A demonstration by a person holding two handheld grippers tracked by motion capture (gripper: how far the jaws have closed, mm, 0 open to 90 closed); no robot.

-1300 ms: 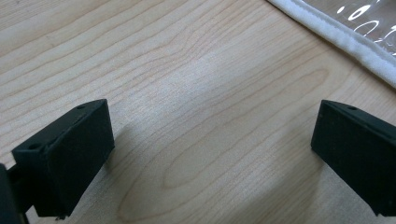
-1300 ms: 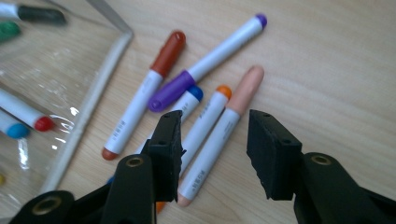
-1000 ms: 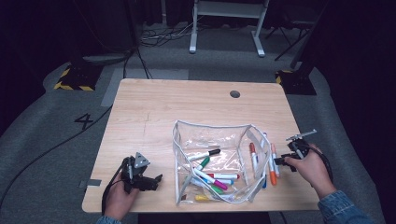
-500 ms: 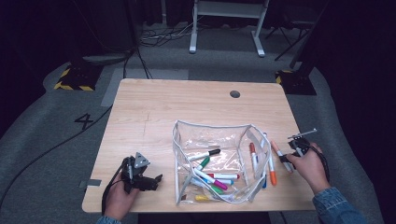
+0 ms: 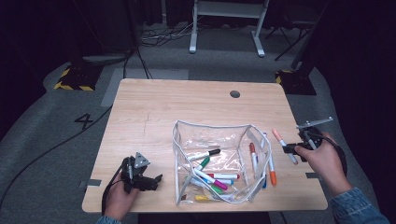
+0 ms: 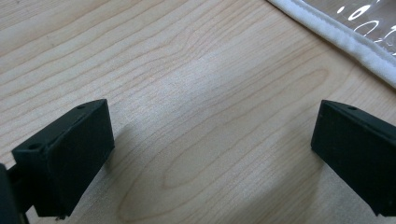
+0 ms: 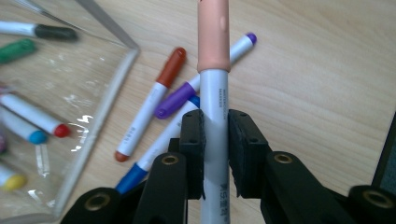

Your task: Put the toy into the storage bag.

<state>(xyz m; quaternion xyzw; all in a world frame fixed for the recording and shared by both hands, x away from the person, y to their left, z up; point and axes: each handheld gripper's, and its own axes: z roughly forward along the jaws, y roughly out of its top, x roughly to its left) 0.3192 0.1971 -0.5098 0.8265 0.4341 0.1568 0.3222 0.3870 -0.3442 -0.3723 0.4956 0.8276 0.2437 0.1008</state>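
Observation:
My right gripper [image 7: 215, 140] is shut on a white marker with a peach cap [image 7: 213, 42], which stands up between the pads. From above, that marker [image 5: 280, 140] hangs over the table's right side in the right gripper [image 5: 289, 149]. A clear zip pouch [image 5: 210, 125] lies open mid-table with several markers [image 5: 210, 177] inside. My left gripper [image 5: 152, 179] rests near the front left corner. Its jaws stand wide apart over bare wood, so the left gripper [image 6: 212, 154] is open and holds nothing.
A red-capped marker [image 7: 154, 98], a purple one [image 7: 187, 95] and a blue one [image 7: 140, 172] lie on the wood beside the pouch's edge [image 7: 100, 112]. The pouch's white rim [image 6: 355, 42] sits just ahead of my left jaws. A cable hole [image 5: 235, 94] marks the table's far side.
The right hand has risen from the loose markers beside the pouch, and the peach-capped marker has come up off the table in its jaws. The left hand has stayed put.

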